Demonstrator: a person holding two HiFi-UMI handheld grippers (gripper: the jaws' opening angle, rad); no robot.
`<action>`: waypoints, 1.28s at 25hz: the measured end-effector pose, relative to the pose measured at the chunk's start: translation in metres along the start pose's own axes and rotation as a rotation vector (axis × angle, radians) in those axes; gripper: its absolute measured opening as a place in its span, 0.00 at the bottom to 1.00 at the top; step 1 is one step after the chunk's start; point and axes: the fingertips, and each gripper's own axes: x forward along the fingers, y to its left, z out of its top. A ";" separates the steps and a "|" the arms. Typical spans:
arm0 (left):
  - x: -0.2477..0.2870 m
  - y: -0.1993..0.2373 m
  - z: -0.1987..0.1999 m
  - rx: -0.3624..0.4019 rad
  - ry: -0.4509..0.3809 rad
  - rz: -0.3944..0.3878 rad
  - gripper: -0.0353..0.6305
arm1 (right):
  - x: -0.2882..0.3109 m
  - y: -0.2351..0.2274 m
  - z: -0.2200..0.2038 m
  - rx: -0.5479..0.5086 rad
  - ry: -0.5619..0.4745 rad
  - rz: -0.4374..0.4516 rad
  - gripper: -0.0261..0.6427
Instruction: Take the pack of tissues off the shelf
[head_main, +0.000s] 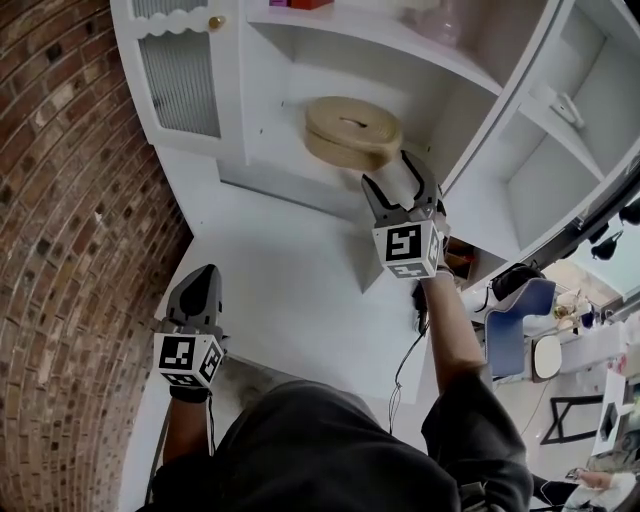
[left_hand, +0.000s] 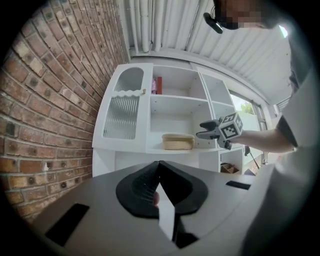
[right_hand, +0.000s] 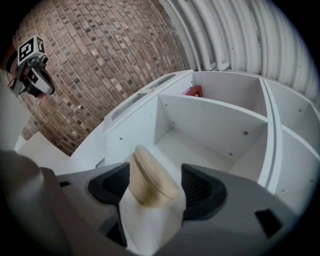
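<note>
The tan oval pack of tissues (head_main: 350, 130) is lying on the white cabinet shelf (head_main: 290, 175), its end between the parted jaws of the right gripper (head_main: 402, 185), with the left gripper (head_main: 197, 290) closed below the shelf; a rim-only pinch would be risking a slip.

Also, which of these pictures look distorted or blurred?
Head view: the brick wall bends from the wide lens. Left gripper view: black round corners, the wall curved too. Right gripper view: the tan pack between the open jaws is soft; the white shelf behind looks sharper.
</note>
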 end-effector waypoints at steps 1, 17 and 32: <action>0.000 0.002 -0.001 -0.002 0.002 0.004 0.06 | 0.006 0.002 -0.002 -0.022 0.011 0.010 0.52; -0.012 0.038 -0.027 -0.054 0.043 0.096 0.06 | 0.082 0.014 -0.031 -0.330 0.198 0.084 0.39; -0.019 0.052 -0.045 -0.100 0.066 0.141 0.06 | 0.099 0.025 -0.043 -0.531 0.335 0.298 0.21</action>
